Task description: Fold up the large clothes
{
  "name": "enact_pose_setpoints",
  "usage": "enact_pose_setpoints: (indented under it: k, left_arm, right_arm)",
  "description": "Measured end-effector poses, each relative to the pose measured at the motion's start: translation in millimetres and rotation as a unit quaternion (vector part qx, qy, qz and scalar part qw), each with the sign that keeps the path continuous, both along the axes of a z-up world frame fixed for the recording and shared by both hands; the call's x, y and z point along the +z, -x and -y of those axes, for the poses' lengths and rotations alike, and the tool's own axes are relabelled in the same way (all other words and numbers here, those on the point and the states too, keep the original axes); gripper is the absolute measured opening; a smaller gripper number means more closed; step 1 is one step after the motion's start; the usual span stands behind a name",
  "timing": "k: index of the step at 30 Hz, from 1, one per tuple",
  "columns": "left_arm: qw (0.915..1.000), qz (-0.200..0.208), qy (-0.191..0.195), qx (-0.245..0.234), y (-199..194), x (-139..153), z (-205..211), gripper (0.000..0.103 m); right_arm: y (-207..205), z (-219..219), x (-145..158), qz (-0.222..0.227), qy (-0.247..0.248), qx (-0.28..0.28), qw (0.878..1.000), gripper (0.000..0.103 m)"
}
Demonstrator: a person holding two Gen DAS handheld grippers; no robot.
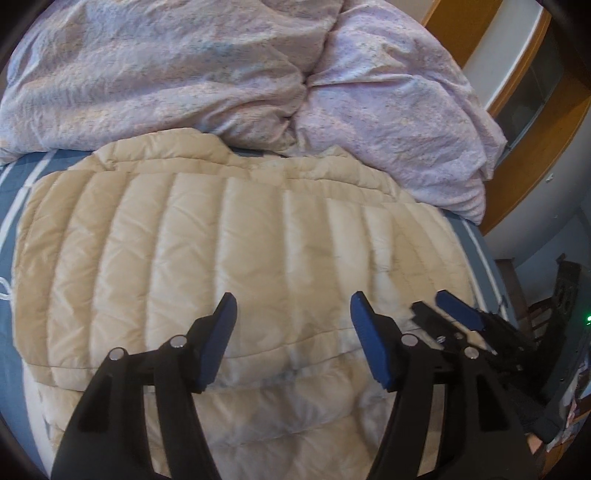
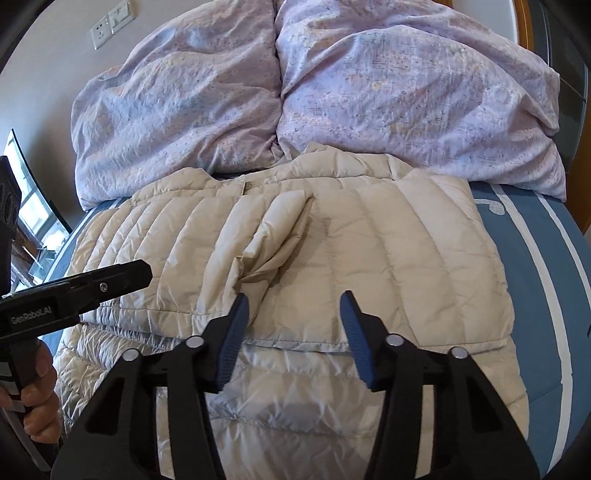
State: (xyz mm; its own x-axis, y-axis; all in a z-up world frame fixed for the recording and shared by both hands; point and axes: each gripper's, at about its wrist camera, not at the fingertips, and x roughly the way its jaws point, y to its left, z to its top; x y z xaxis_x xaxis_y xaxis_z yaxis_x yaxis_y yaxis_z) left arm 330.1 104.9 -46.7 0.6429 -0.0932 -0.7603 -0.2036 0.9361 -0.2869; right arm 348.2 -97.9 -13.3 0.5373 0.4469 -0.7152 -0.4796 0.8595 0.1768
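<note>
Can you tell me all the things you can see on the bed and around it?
jacket: one, beige, puffy, lying folded on the bed.
duvet: one, lilac, bunched up behind the jacket.
bed sheet: one, blue with white stripes, under the jacket.
wall sockets: two, white, on the wall at top left.
left gripper: one, black with blue jaws, open above the jacket.
right gripper: one, black with blue jaws, open above the jacket.

Ahead of the tool, a crumpled lilac duvet (image 2: 317,92) is heaped across the far end of the bed. Its blue sheet (image 2: 532,266) with white stripes shows on either side. Wall sockets (image 2: 110,26) sit far ahead, up left; a wooden frame (image 1: 532,147) stands ahead right.
</note>
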Motion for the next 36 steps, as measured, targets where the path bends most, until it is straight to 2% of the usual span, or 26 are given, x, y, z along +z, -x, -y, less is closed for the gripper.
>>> enact_pose_setpoints:
  k: [7, 9, 13, 19, 23, 24, 27, 29, 31, 36]
  left_arm:
    - [0.9987, -0.017, -0.037, 0.03, 8.4, -9.0, -18.4, 0.064]
    - [0.9981, -0.02, -0.046, 0.036, 12.0, -11.1, -24.0, 0.064]
    - [0.9969, -0.025, -0.055, 0.049, 18.1, -15.0, -34.2, 0.064]
    - [0.9959, -0.035, -0.053, 0.065, 26.6, -22.9, -45.6, 0.064]
    - [0.995, -0.033, -0.06, 0.073, 39.8, -22.1, -51.2, 0.064]
    - [0.9945, -0.033, -0.062, 0.077, 42.2, -21.6, -52.9, 0.065]
    - [0.9938, -0.034, -0.06, 0.087, 49.7, -21.9, -60.4, 0.066]
    - [0.9931, -0.036, -0.058, 0.095, 54.3, -23.0, -65.6, 0.066]
    - [0.9928, -0.037, -0.056, 0.1, 58.5, -23.9, -69.7, 0.066]
    - [0.9913, -0.037, -0.062, 0.11, 70.2, -23.1, -78.2, 0.066]
  right_arm:
    - [-6.3, -15.1, -9.8, -0.011, 0.006, -0.005, 1.0, 0.049]
    - [-7.5, -8.8, -7.9, -0.015, -0.025, -0.013, 0.999, 0.049]
    - [-7.5, -2.2, -1.3, -0.016, -0.054, -0.019, 0.998, 0.049]
    - [-3.5, -25.9, -13.2, -0.019, 0.005, -0.006, 1.0, 0.049]
    - [-6.0, -9.3, -8.2, -0.033, -0.056, -0.029, 0.997, 0.049]
    - [-5.4, -8.9, -7.0, -0.032, -0.058, -0.027, 0.997, 0.049]
    - [-1.8, -21.0, -10.1, -0.025, -0.016, -0.017, 0.999, 0.049]
    - [-2.1, -32.8, -22.8, -0.021, 0.042, -0.027, 0.999, 0.049]
    - [-4.9, -39.7, -35.7, -0.026, 0.077, -0.034, 0.996, 0.049]
    - [-6.8, -51.0, -54.1, -0.006, 0.134, -0.039, 0.99, 0.049]
